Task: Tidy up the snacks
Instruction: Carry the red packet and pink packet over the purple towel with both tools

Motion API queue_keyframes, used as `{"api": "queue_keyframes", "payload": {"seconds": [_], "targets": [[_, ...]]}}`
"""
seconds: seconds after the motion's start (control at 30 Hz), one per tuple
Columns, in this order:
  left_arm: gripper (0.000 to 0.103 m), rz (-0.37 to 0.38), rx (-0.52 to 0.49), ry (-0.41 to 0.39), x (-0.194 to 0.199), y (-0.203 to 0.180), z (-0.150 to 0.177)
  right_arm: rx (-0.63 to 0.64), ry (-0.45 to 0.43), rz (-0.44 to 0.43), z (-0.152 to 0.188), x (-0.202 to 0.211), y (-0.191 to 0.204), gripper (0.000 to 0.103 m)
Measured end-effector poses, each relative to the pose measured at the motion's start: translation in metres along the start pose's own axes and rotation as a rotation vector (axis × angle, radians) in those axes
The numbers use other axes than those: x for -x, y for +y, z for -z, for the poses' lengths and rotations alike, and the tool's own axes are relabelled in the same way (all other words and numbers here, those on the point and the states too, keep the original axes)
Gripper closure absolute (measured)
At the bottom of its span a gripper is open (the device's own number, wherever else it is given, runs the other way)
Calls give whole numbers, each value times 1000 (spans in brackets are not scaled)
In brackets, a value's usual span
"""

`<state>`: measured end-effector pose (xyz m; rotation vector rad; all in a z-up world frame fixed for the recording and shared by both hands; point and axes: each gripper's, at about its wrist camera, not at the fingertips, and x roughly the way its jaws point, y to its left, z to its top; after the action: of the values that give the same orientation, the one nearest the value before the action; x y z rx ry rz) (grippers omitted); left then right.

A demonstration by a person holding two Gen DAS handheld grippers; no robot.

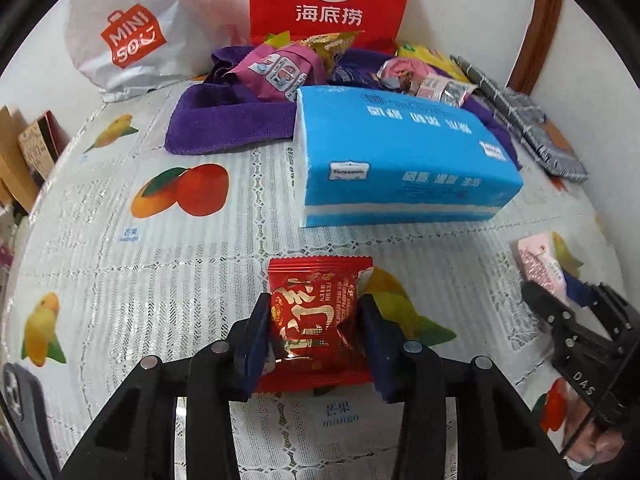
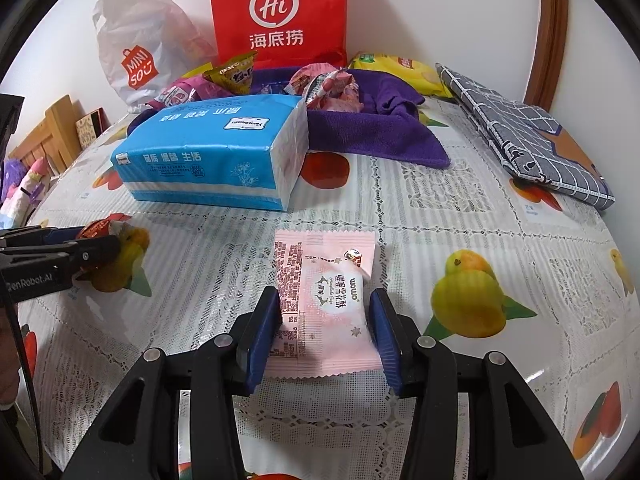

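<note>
Your fruit-print tablecloth (image 1: 120, 216) meets white walls. A blue tissue pack (image 1: 404, 156) blocks twelve o'clock. Your left gripper (image 1: 316, 330) clamps the red snack (image 1: 316, 312); your right gripper (image 2: 324, 326) clamps the pink snack (image 2: 326, 300).

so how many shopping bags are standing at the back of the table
2. The red Hi bag stands upright against the wall at back centre; the white Miniso bag slumps to its left. Others may be hidden behind them.

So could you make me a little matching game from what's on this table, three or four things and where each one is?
Things:
1. red snack packet
2. pink snack packet
3. blue tissue pack
4. checked cloth

Places:
A. folded at the table's right side
B. between the right gripper's fingers
C. in front of the purple towel
D. between the left gripper's fingers

Pairs: 1-D, 2-B, 3-C, 4-A
</note>
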<state>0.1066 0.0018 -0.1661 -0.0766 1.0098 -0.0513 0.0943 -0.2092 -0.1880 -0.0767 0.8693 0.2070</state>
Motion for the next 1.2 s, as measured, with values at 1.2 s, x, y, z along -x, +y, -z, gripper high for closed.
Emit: {"api": "queue_keyframes", "payload": {"seconds": [1.2], "targets": [[64, 93, 27, -61, 7, 21, 2, 20, 28, 27, -7, 3, 7, 61]]}}
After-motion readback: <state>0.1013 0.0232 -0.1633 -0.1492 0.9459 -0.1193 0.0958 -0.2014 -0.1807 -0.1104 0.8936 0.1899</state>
